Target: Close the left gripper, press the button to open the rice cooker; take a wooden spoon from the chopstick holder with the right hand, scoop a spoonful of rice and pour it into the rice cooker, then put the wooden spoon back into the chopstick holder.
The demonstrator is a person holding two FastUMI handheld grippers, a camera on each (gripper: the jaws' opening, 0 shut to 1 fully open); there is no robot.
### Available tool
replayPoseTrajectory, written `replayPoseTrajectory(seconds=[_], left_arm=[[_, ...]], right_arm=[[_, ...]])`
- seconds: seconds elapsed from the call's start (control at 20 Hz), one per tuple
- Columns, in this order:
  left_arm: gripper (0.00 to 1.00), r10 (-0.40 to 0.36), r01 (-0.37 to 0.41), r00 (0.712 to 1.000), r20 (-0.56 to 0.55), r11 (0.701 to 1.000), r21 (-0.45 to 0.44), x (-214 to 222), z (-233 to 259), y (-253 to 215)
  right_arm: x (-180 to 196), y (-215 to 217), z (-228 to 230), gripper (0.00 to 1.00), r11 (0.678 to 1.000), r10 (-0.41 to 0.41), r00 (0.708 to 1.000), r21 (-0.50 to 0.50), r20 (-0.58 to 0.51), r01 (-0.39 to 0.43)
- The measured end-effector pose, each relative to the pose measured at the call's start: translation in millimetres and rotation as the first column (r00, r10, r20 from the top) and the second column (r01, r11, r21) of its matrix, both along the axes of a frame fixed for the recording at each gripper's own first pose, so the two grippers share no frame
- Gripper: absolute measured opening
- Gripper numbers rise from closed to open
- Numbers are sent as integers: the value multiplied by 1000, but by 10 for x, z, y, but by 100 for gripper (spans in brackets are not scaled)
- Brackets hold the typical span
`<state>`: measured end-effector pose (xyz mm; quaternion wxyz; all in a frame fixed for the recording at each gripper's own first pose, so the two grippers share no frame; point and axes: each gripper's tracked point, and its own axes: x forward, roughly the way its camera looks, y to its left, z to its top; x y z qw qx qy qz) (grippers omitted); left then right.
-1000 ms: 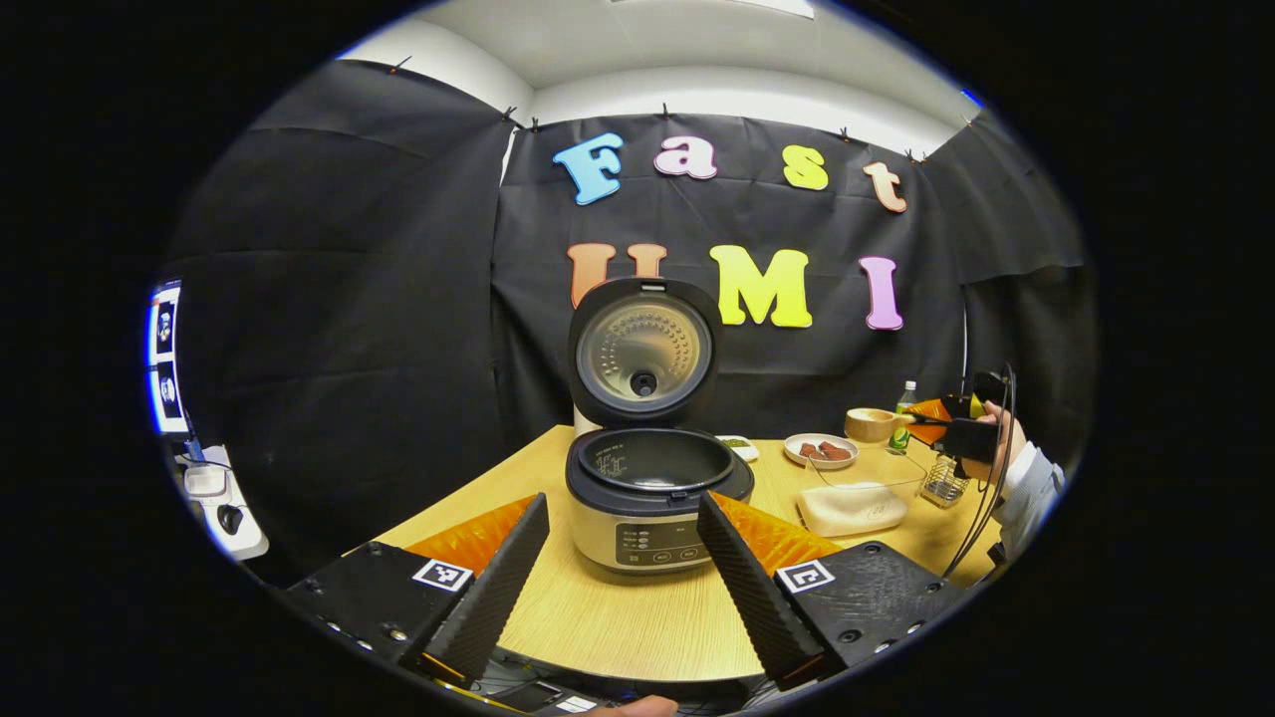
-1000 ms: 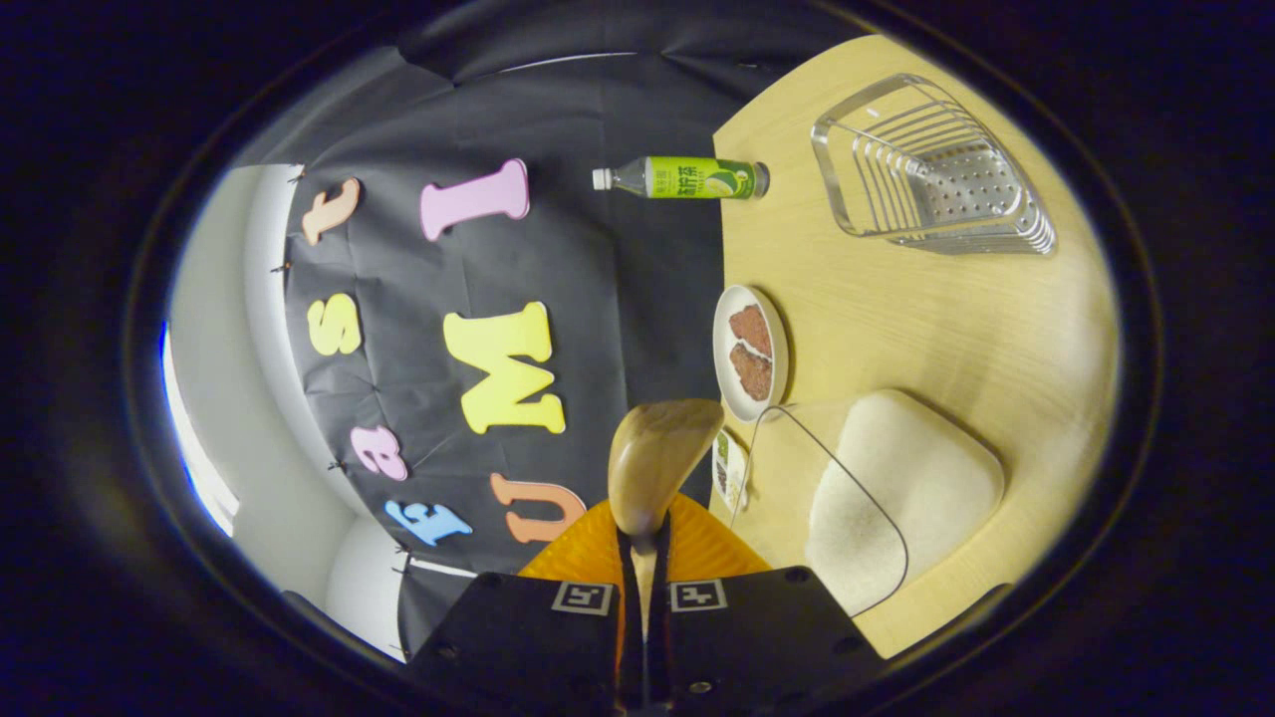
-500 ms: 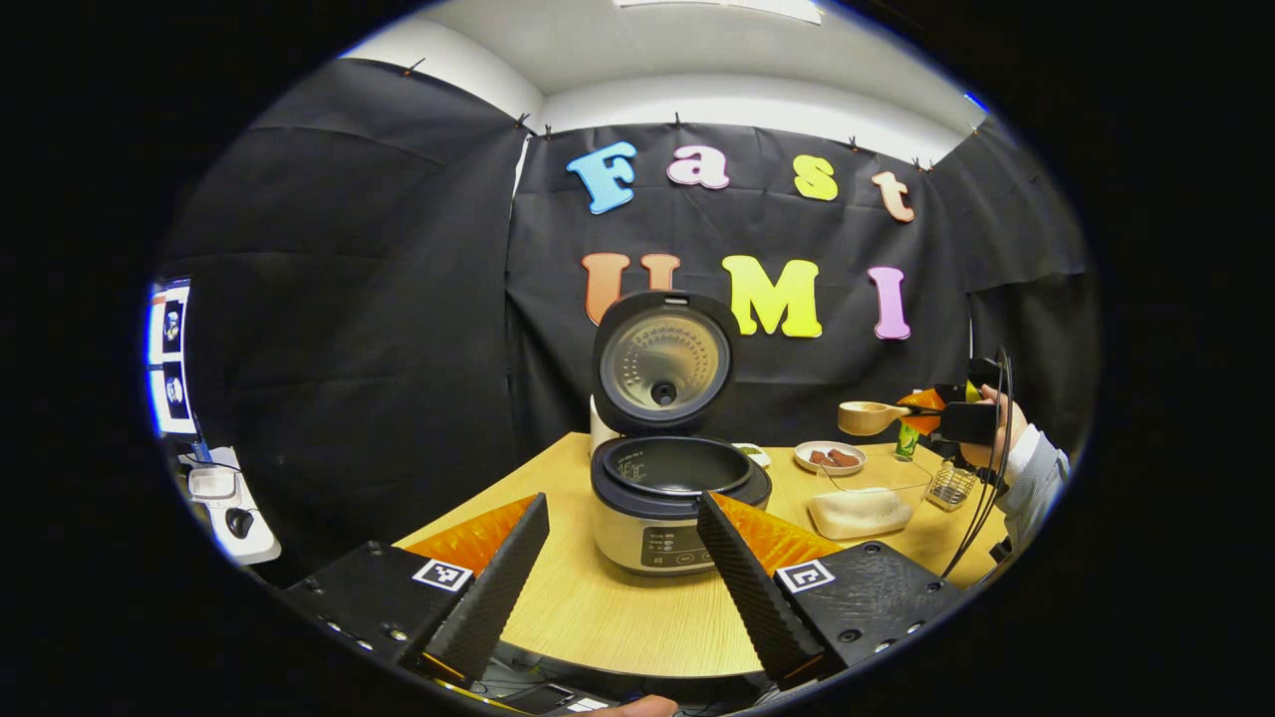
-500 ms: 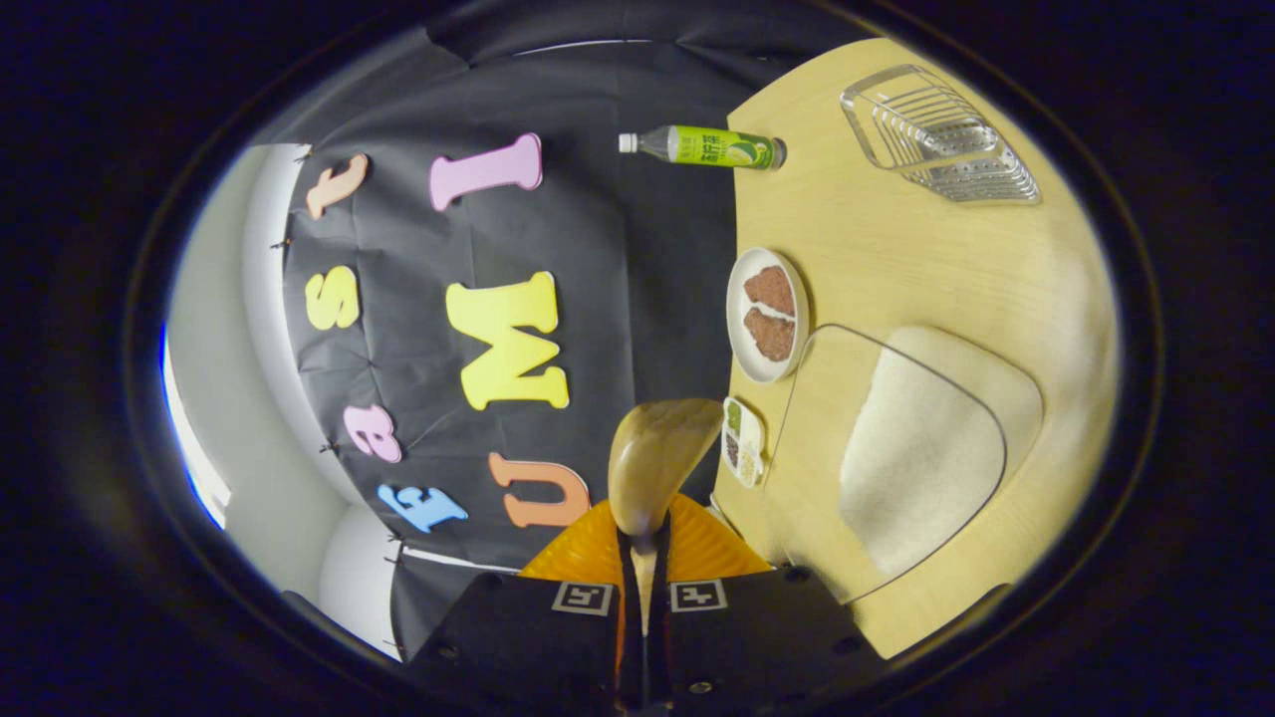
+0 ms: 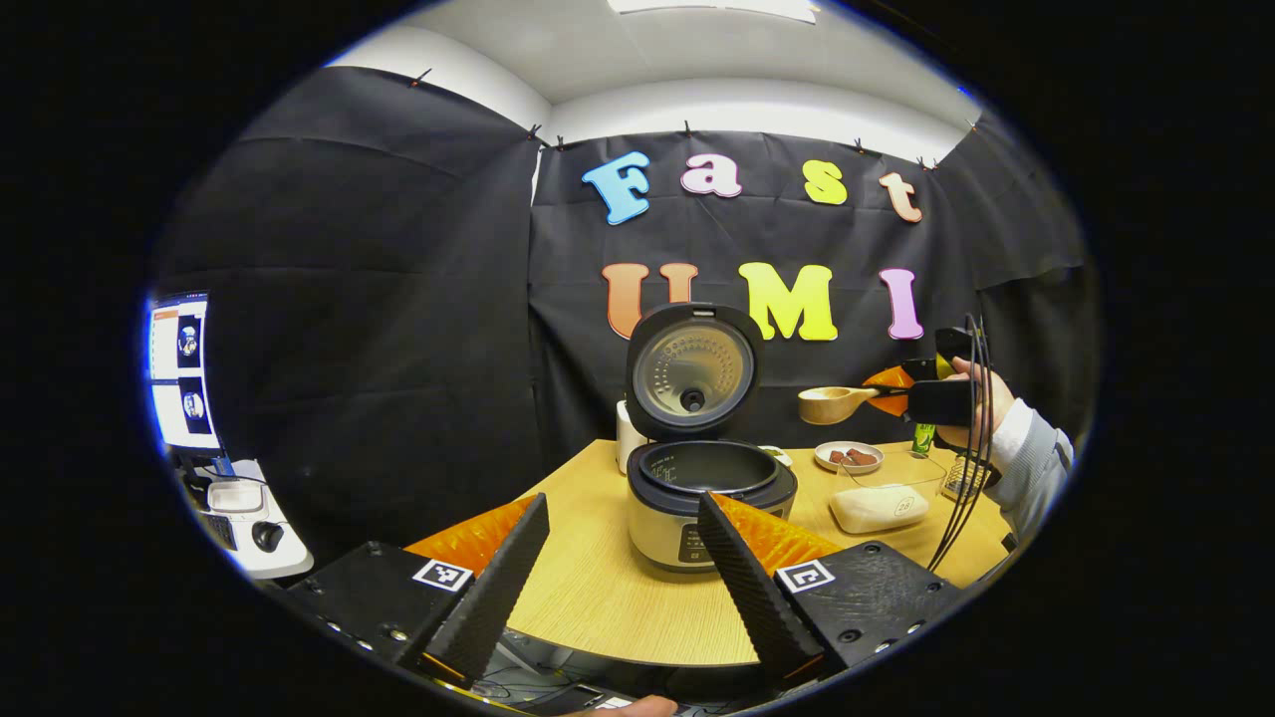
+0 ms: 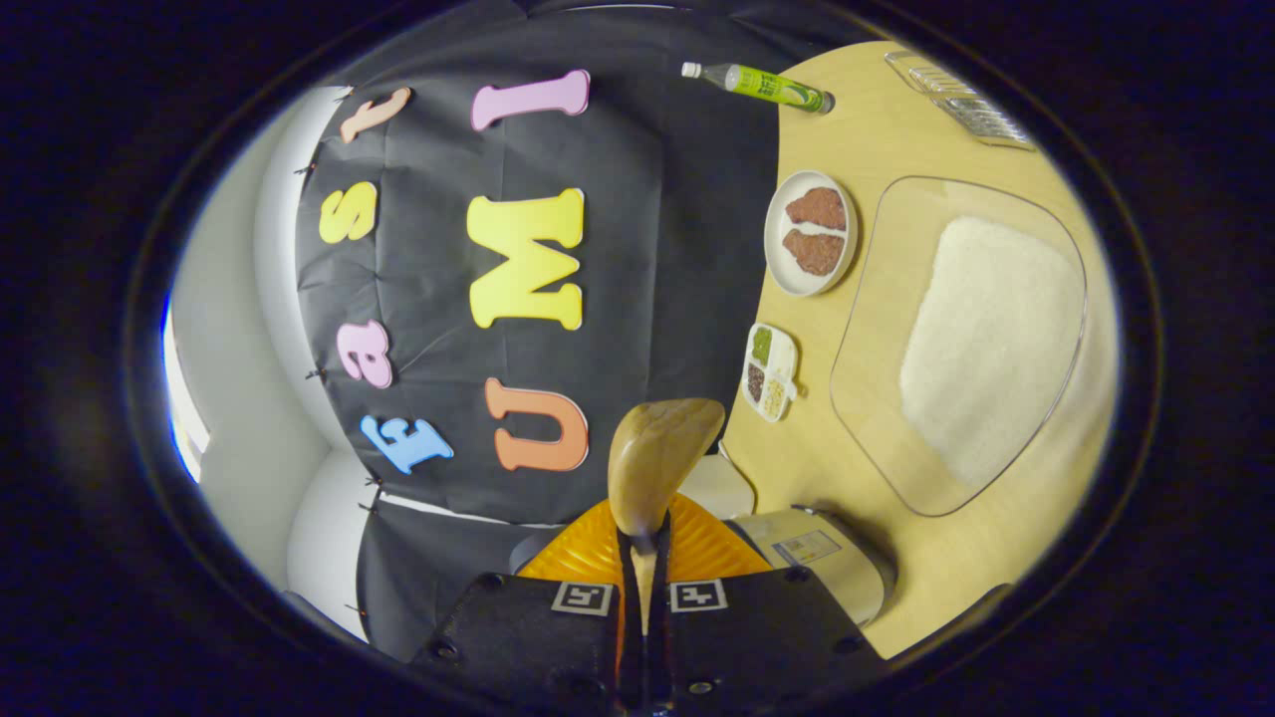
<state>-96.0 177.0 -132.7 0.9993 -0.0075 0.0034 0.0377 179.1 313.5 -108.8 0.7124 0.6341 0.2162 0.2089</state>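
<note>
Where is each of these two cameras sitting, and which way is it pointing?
Left gripper view: rides the open left gripper, level, facing the open rice cooker.
Right gripper view: rides the right gripper, rolled sideways, shut on the wooden spoon.
Shared: spoon, cooker, rice container, meat plate; the left gripper view shows the holding hand.

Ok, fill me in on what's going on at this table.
The rice cooker stands open, lid up. The right gripper is shut on a wooden spoon, held in the air to the right of the cooker. Rice sits in a clear container on the table. The left gripper hangs open in front of the cooker.
</note>
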Motion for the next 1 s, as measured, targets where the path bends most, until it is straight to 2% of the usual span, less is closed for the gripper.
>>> replayPoseTrajectory(seconds=[0.3,0.45,0.8,1.0], left_arm=[[96,2,-1,1000,27,1000,-13,-140,68,116],[96,-8,9,1000,28,1000,-16,-166,13,92],[96,-14,14,1000,12,999,-32,-187,-110,144],[96,-29,29,1000,-2,999,-32,-145,-174,75]], right_arm=[[-128,646,35,8,994,56,998,-100,27,-53],[-181,890,12,8,979,81,995,-194,59,-68],[-221,1097,-68,8,933,93,986,-358,138,-37],[-261,1241,-149,8,908,122,980,-416,155,-47]])
